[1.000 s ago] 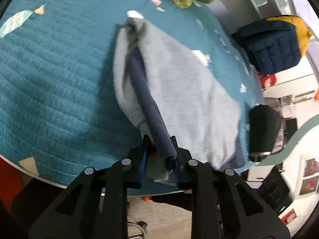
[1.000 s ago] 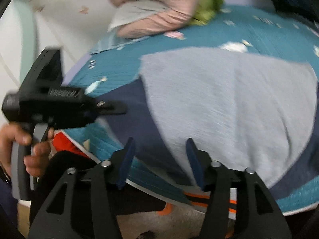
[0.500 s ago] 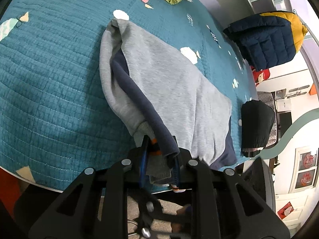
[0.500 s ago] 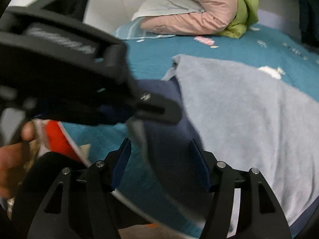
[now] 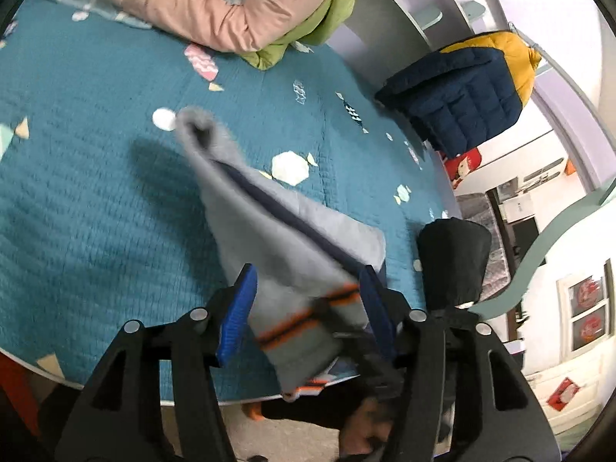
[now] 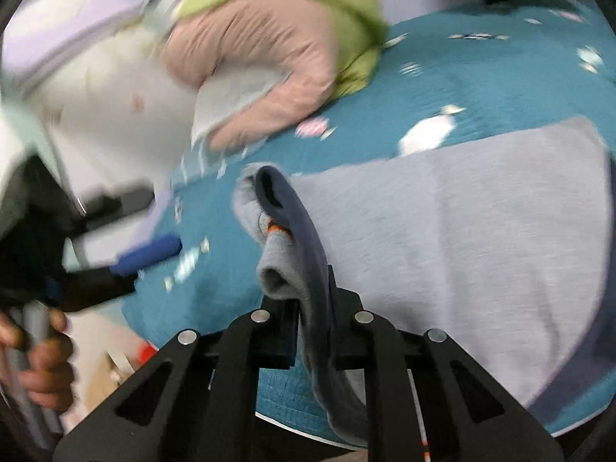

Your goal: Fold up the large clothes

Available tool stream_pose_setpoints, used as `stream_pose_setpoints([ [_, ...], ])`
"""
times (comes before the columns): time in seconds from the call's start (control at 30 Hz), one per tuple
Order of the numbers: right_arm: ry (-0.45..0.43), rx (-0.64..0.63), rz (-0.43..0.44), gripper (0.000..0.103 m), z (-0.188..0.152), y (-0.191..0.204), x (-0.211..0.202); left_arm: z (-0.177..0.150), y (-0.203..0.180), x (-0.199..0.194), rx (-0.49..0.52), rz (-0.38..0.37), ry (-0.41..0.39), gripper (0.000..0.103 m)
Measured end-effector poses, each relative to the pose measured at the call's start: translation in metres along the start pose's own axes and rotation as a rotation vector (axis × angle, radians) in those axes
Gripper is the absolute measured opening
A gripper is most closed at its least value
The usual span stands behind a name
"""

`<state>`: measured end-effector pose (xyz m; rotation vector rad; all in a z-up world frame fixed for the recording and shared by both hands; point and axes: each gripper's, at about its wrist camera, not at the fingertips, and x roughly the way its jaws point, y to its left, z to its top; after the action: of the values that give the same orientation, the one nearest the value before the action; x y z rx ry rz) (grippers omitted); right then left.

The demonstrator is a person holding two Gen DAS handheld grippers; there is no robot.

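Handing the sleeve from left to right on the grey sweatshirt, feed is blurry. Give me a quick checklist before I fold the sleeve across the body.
1. Right gripper shut on the sleeve: ok, the navy and grey fabric is pinched between its fingers.
2. Left gripper released: ok, jaws spread wide, the cuff lies loose between them.
3. Left gripper clear of the fold path: cannot tell, in the right wrist view it sits off to the side but blurred.
4. Sweatshirt body flat on the teal quilt: ok, no big bunching visible.
5. Body fully on the bed: not ok, its lower edge reaches the quilt's edge.
6. Pink bedding away from the garment: ok.
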<state>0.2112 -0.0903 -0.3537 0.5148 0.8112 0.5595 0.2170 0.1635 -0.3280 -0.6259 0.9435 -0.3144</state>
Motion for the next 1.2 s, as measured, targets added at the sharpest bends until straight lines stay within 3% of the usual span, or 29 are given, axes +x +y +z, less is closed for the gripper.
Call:
stream_pose_setpoints([
  [0.07, -0.052, 0.050, -0.003, 0.011, 0.010, -0.016, -0.026, 0.000, -0.007, 0.014, 0.019, 0.027, 0.023, 0.060],
  [0.27, -0.182, 0.227, -0.065, 0.011, 0.019, -0.084, -0.090, -0.017, -0.040, 0.090, 0.068, 0.013, 0.153, 0.060],
  [0.4, -0.178, 0.393, -0.143, 0.011, -0.003, -0.139, -0.110, -0.032, -0.065, 0.144, 0.102, 0.023, 0.235, 0.060],
  [0.5, -0.152, 0.510, -0.177, 0.011, -0.025, -0.169, -0.111, -0.040, -0.076, 0.170, 0.137, 0.092, 0.256, 0.074],
  [0.57, -0.131, 0.592, -0.163, 0.013, -0.041, -0.189, -0.111, -0.044, -0.079, 0.182, 0.150, 0.118, 0.271, 0.074],
  [0.73, -0.112, 0.608, -0.176, 0.024, -0.049, -0.201, -0.120, -0.056, -0.082, 0.208, 0.200, 0.194, 0.305, 0.074],
  [0.93, -0.116, 0.569, -0.297, 0.031, -0.042, -0.201, -0.154, -0.065, -0.066, 0.221, 0.175, 0.234, 0.336, 0.078],
  [1.03, -0.169, 0.485, -0.349, 0.034, -0.034, -0.187, -0.175, -0.068, -0.062, 0.227, 0.163, 0.228, 0.342, 0.078],
  [1.1, -0.201, 0.413, -0.329, 0.034, -0.022, -0.172, -0.179, -0.067, -0.062, 0.228, 0.154, 0.220, 0.342, 0.078],
  [1.2, -0.175, 0.326, -0.255, 0.034, -0.003, -0.150, -0.162, -0.064, -0.065, 0.220, 0.160, 0.206, 0.337, 0.078],
])
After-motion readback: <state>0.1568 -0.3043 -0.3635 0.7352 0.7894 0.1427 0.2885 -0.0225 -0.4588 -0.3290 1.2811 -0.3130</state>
